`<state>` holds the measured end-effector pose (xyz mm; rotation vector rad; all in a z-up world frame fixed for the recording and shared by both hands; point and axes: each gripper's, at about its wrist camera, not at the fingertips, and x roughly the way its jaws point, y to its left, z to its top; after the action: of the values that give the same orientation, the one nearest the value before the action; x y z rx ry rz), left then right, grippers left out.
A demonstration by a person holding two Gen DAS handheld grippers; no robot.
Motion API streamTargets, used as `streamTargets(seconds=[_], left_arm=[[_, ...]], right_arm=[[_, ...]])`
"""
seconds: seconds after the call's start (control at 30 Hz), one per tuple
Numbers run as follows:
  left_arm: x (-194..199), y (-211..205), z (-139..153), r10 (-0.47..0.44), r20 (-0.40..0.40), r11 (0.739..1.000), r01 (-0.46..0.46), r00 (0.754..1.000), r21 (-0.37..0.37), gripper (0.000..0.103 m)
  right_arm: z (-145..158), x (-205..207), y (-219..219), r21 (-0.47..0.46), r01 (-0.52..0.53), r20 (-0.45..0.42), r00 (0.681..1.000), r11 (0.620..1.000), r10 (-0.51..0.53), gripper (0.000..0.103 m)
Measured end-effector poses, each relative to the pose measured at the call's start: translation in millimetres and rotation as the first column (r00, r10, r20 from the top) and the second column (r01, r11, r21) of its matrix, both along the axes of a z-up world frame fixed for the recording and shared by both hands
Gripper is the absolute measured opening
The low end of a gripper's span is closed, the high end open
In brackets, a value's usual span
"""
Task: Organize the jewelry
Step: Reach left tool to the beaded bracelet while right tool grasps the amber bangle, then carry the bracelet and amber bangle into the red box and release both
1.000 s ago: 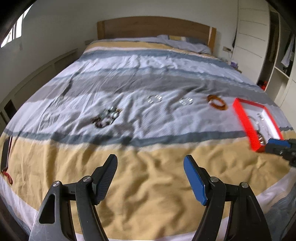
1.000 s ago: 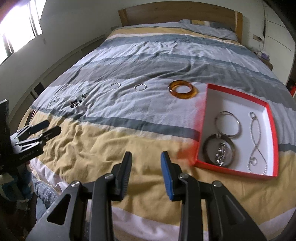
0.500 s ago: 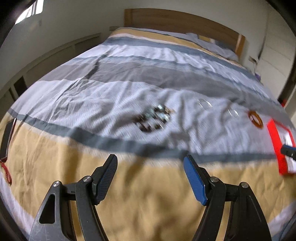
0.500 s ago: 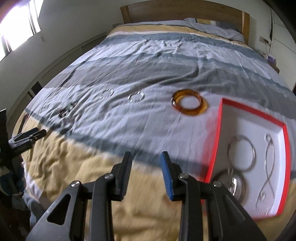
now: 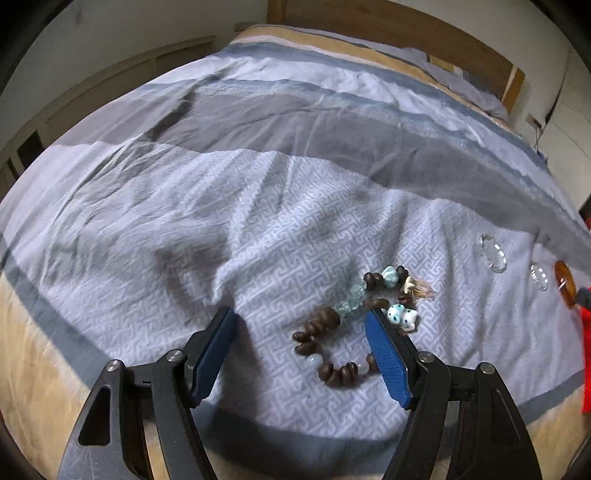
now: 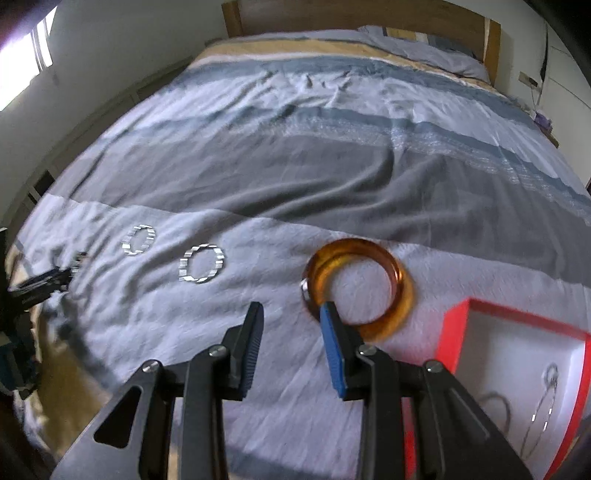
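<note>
In the left wrist view my left gripper (image 5: 301,325) is open, low over the bed, with a brown and pale blue beaded bracelet (image 5: 351,317) lying between and just ahead of its fingertips. In the right wrist view my right gripper (image 6: 291,314) is open and empty; its right fingertip is at the near rim of an amber bangle (image 6: 358,284). Two silver bracelets (image 6: 201,264) (image 6: 138,240) lie left of the bangle. A red box (image 6: 454,325) with a white inside at lower right holds a ring and a chain.
Everything lies on a striped, wrinkled bed cover (image 6: 332,166). A wooden headboard (image 6: 369,14) and pillows are at the far end. The left gripper shows at the left edge of the right wrist view (image 6: 44,280). The silver bracelets (image 5: 493,254) and bangle (image 5: 565,282) show at right in the left view.
Both grippers have moved forward and down toward the bed. The left one has closed in on the beaded bracelet, the right one on the amber bangle. Both stay open.
</note>
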<state>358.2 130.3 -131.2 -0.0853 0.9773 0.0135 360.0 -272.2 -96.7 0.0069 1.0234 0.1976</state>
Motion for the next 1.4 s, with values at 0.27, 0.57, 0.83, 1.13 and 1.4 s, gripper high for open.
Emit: streamTargets(seconds=[0.27, 0.57, 0.83, 1.13, 1.4], left_arm=[[5, -11, -7, -0.026, 0.034, 0.997, 0.024, 0.999, 0.068, 0.055], [-10, -19, 3, -0.035, 0.053, 0.997, 0.031, 0.998, 0.069, 0.009], [-49, -20, 31, -0.027, 0.07, 1.0, 0.027, 0.997, 0.009, 0.01], [-101, -41, 81, -0.079, 0.108, 0.996, 0.082, 0.991, -0.022, 0.01], [-141, -88, 132, -0.181, 0.158, 0.982, 0.187, 0.971, -0.02, 0.01]], right_arm=[[-35, 38, -2, -0.037, 0.001, -0.073, 0.997, 0.999, -0.004, 0.031], [-36, 29, 4, 0.025, -0.028, -0.104, 0.994, 0.999, 0.03, 0.01], [-7, -33, 12, 0.207, -0.061, -0.021, 0.998, 0.976, 0.067, 0.009], [34, -112, 18, 0.341, -0.094, 0.048, 0.995, 0.935, 0.082, 0.009], [75, -172, -15, 0.394, -0.083, 0.121, 0.992, 0.915, 0.038, 0.009]])
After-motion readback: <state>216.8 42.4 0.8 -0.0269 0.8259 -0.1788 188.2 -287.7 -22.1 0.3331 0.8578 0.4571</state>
